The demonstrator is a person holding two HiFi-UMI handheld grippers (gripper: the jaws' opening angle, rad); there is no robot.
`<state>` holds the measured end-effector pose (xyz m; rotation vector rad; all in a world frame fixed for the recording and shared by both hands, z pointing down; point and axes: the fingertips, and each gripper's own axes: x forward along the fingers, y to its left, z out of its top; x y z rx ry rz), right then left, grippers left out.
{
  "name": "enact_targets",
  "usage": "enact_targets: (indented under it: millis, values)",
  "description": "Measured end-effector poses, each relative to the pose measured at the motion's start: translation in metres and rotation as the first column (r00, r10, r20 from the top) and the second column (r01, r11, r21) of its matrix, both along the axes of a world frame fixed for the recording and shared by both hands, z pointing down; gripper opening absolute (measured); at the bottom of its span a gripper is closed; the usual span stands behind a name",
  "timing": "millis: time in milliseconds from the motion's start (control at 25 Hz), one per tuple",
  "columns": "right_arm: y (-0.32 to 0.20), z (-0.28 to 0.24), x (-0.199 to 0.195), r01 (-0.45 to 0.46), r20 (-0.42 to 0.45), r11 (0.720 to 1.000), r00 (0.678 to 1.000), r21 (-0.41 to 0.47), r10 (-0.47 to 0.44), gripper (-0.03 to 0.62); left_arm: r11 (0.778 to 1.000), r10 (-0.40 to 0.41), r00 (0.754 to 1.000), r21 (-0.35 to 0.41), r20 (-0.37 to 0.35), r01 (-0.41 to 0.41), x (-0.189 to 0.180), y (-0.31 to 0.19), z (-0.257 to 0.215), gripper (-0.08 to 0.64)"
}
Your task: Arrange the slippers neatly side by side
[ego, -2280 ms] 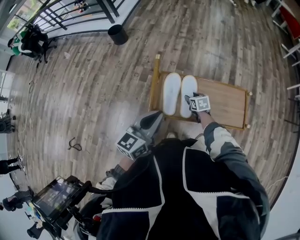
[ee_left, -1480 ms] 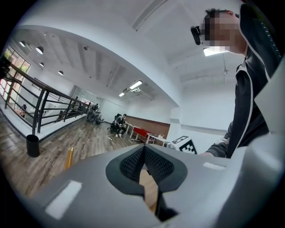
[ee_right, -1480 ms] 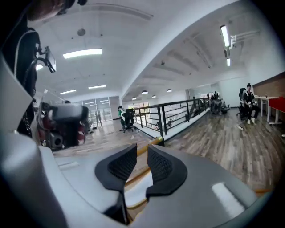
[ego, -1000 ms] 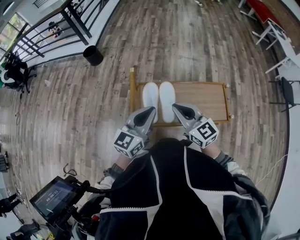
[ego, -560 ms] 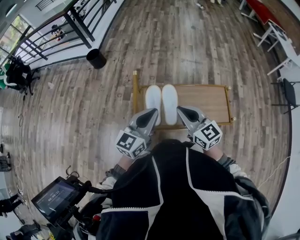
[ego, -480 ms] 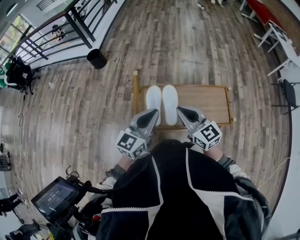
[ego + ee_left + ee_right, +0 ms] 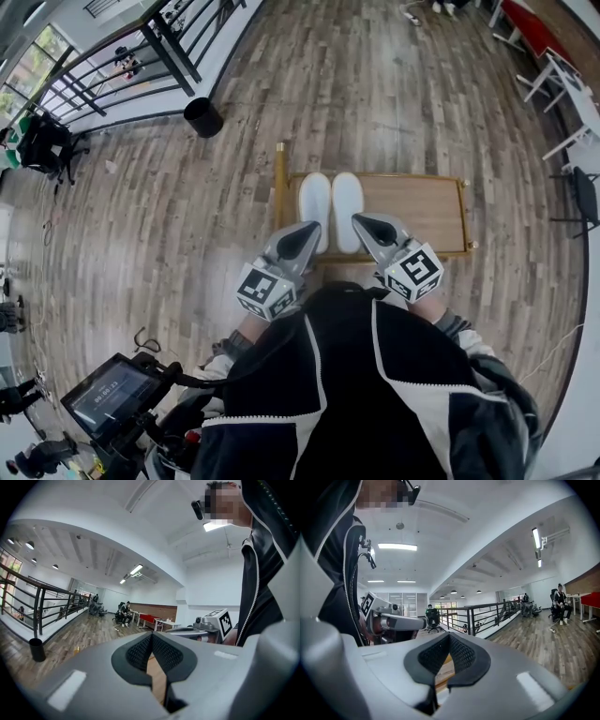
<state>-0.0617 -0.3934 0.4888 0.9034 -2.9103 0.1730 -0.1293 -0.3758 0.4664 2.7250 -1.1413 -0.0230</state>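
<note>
A low wooden rack (image 7: pixel 412 214) lies on the grey-brown plank floor (image 7: pixel 394 103), and a black waste bin (image 7: pixel 202 117) stands well apart from it, near a black metal railing (image 7: pixel 159 37). At the lower left a small lit screen (image 7: pixel 105 398) sits on a dark stand, a black cable (image 7: pixel 142 339) curls on the boards near it, and white tables (image 7: pixel 562 80) stand along the right edge. In the right gripper view a person in an office chair (image 7: pixel 432 618) sits near the railing, under long ceiling lights (image 7: pixel 397 547).
</note>
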Motion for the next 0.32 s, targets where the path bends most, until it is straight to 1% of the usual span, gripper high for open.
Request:
enact_targets:
  millis: [120, 320]
  values:
    - [0.0023, -0.0013, -0.0035, 0.010, -0.010, 1.000, 1.000, 0.024, -0.010, 0.000, 1.000, -0.002, 1.000, 0.011, 0.014, 0.001, -0.0008, 0.0020, -0.0002, 0.017]
    - [0.0043, -0.0037, -0.0058, 0.018, -0.012, 0.999, 1.000, 0.032, -0.017, 0.000, 1.000, -0.006, 1.000, 0.007, 0.014, 0.006, -0.0015, 0.0037, 0.0008, 0.017]
